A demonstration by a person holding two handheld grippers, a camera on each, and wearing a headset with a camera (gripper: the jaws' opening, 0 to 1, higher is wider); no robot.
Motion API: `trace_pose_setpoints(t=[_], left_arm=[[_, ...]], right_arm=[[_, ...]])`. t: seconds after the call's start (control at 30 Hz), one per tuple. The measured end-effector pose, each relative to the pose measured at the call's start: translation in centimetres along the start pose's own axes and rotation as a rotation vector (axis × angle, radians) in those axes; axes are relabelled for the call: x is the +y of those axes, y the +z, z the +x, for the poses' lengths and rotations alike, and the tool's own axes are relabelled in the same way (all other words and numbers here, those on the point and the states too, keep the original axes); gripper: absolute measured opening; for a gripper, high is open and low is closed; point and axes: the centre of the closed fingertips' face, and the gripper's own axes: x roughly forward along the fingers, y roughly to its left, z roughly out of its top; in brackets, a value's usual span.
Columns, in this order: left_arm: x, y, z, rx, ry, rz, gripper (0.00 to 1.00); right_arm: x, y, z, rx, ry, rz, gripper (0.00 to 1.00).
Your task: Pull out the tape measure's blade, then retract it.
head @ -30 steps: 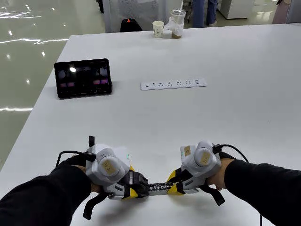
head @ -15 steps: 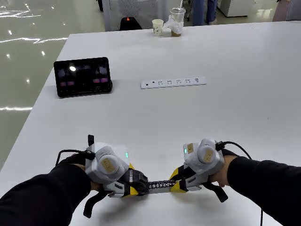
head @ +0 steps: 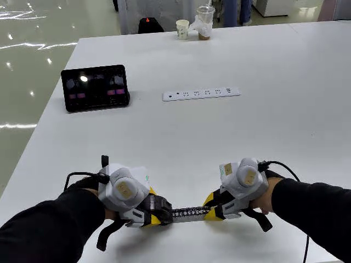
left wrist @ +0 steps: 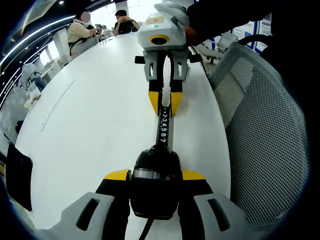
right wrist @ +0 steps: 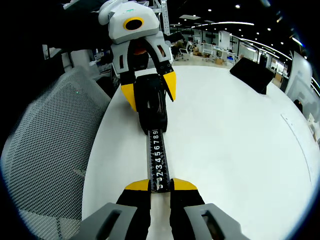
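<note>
A black tape measure case [head: 159, 209] rests near the front edge of the white table, and my left gripper [head: 152, 212] is shut on it; the case [left wrist: 155, 180] sits between the yellow-tipped jaws in the left gripper view. A short length of black blade [head: 190, 211] with white numbers runs from it to the right. My right gripper [head: 210, 213] is shut on the blade's end [right wrist: 158, 184]. The right gripper view looks along the blade [right wrist: 156, 155] to the case [right wrist: 150, 106] and the left gripper. In the left gripper view the blade [left wrist: 164, 129] leads to the right gripper [left wrist: 165, 102].
A dark tablet [head: 95, 87] stands at the left of the table, a white power strip [head: 201, 93] lies in the middle, and cups [head: 205, 21] stand at the far edge. A mesh chair [left wrist: 265, 140] is close behind the table's front edge. People sit at the far end [left wrist: 82, 31].
My right gripper has moved to the right and more of the numbered blade has come out of the case. The left gripper has kept the case in place.
</note>
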Motion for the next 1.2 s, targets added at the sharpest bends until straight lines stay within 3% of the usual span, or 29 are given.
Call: trace_pose_setpoints(t=[1.2], left_arm=[[0.0, 0.1, 0.0, -0.007, 0.004, -0.005, 0.30]], right_arm=[[-0.3, -1.9, -1.8, 0.015, -0.009, 0.015, 0.11]])
